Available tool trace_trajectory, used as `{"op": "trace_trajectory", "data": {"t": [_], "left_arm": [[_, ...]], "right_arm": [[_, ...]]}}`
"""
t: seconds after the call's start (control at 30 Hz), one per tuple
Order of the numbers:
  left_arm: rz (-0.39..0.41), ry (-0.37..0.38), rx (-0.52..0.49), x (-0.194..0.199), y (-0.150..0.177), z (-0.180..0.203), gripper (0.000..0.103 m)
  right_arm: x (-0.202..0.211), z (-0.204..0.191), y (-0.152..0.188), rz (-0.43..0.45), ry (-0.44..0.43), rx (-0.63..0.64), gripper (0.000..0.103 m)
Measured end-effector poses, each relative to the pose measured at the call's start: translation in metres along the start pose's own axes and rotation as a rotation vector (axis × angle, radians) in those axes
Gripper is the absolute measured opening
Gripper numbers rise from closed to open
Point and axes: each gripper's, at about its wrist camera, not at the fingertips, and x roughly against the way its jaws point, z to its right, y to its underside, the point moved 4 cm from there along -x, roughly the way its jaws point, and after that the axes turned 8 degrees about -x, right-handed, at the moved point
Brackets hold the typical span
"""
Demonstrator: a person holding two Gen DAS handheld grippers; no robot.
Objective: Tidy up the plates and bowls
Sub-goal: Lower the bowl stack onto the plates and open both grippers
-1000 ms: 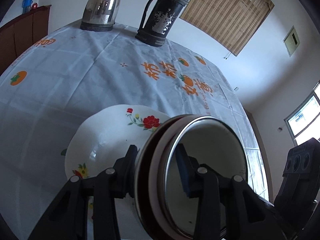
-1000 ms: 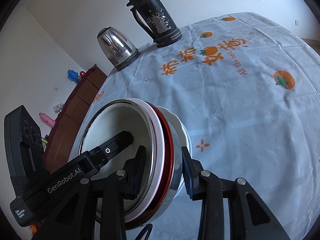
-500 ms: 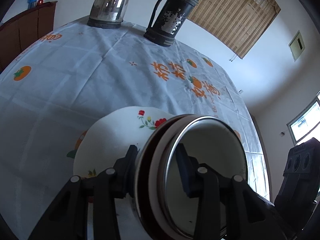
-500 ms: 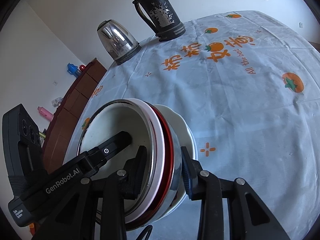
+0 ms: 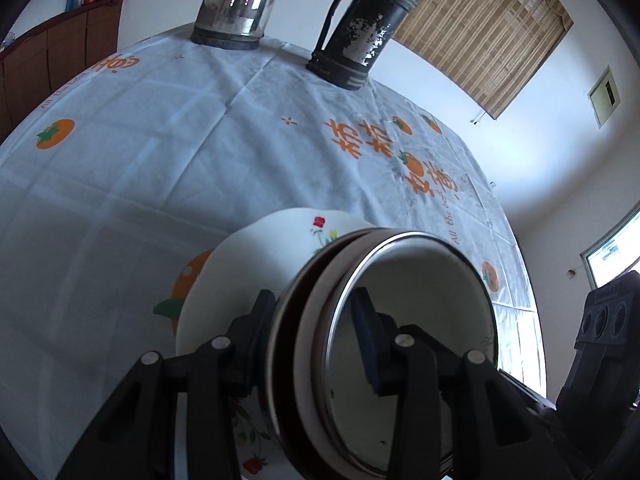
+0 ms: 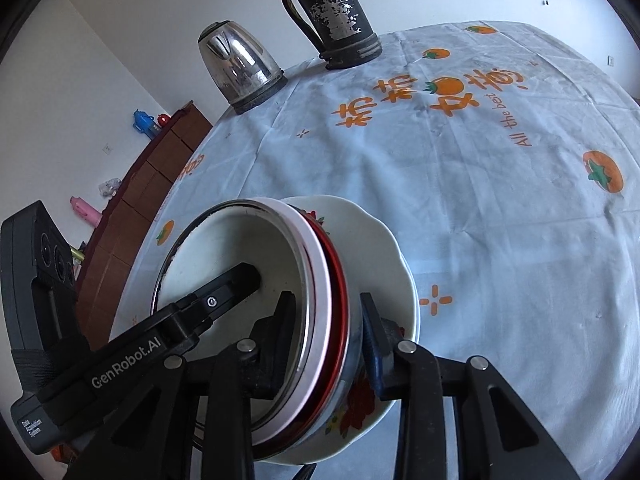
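A stack of nested bowls (image 5: pixel 400 320) is held between both grippers: a steel-rimmed white bowl innermost, then a white one, then a red-rimmed one. My left gripper (image 5: pixel 312 320) is shut on the stack's rim on one side. My right gripper (image 6: pixel 324 320) is shut on the rim on the other side (image 6: pixel 316 312). The stack sits in or just over a white floral plate (image 5: pixel 256 276), seen in the right wrist view (image 6: pixel 384 256) too. Whether the stack touches the plate I cannot tell.
The round table wears a white cloth with orange prints (image 5: pixel 160 152). A steel kettle (image 5: pixel 236 4) and a worn black thermos (image 5: pixel 360 24) stand at the far edge. A brown cabinet (image 6: pixel 132 200) is beyond the table. The left gripper's body (image 6: pixel 132 352) crosses the right wrist view.
Both grippers, still shut on the bowl stack, have moved; more of the tablecloth and the far kettle and thermos now show, and the floral plate sits lower under the stack.
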Motion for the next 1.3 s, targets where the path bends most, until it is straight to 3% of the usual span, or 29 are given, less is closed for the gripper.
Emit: {"op": "trace_trajectory", "data": {"t": [1.0,1.13,1.2,1.27,1.3], "left_arm": [[0.004,-0.058,-0.051,0.001,-0.007,-0.005,0.040],[0.007,-0.089,-0.074,0.003,-0.008,-0.003,0.042],[0.025,-0.123,-0.089,0.009,-0.010,-0.002,0.046],[0.071,-0.154,-0.102,0.021,-0.012,-0.003,0.059],[0.094,-0.170,-0.108,0.027,-0.013,-0.003,0.070]], "right_arm": [[-0.006,-0.007,-0.006,0.021,0.035,0.052,0.036],[-0.004,0.000,-0.009,-0.007,-0.014,-0.002,0.038],[0.004,0.002,-0.011,0.016,-0.022,-0.022,0.047],[0.017,0.002,-0.012,0.056,-0.025,-0.021,0.060],[0.023,0.002,-0.012,0.076,-0.016,-0.017,0.068]]}}
